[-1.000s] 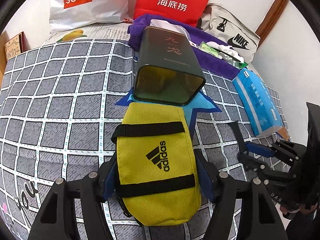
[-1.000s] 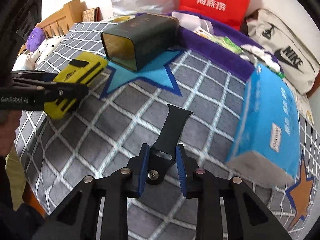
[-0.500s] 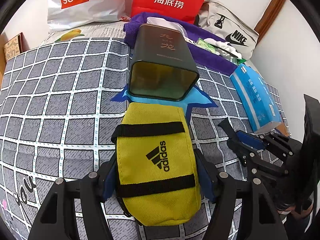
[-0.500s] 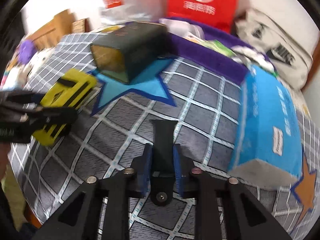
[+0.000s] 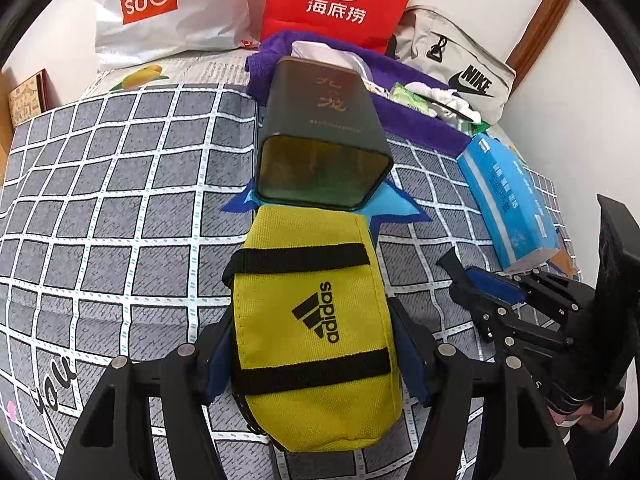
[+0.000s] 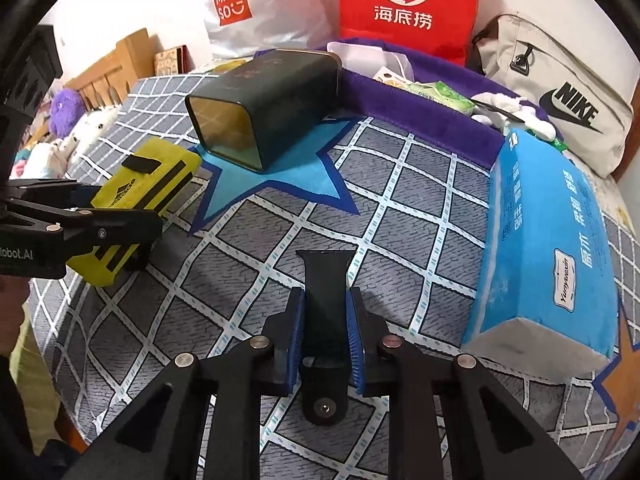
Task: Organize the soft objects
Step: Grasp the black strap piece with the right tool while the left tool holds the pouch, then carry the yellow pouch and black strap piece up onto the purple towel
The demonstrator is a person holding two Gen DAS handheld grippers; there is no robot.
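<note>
Left gripper [image 5: 316,364] angled down at the bed, pads pressed on both sides of the yellow adidas pouch [image 5: 312,320], so it's gripping it. Pouch lies lengthwise, far end just short of the open mouth of the dark green tin [image 5: 324,140]. Tin lies on its side on a blue star patch [image 5: 396,208]; inside looks empty as far as I can see. Right of it: blue tissue pack [image 5: 508,200]. Right gripper [image 5: 476,284] low at right edge, with a black strap end poking out.

Right wrist view: right gripper [image 6: 325,324] tilted down, jaws narrow, pads clamped on the black watch strap [image 6: 324,292], which lies flat on the grey grid bedsheet [image 6: 400,208]. Left gripper [image 6: 80,216] at left holding the pouch [image 6: 136,192]. Tin [image 6: 272,104] far centre, mouth facing near-left. Tissue pack [image 6: 548,248] right. Far edge: purple towel [image 6: 420,108] with small packets on it, red Hi bag [image 6: 408,4], white Miniso bag [image 6: 248,8], Nike bag [image 6: 560,96] against the wall.
</note>
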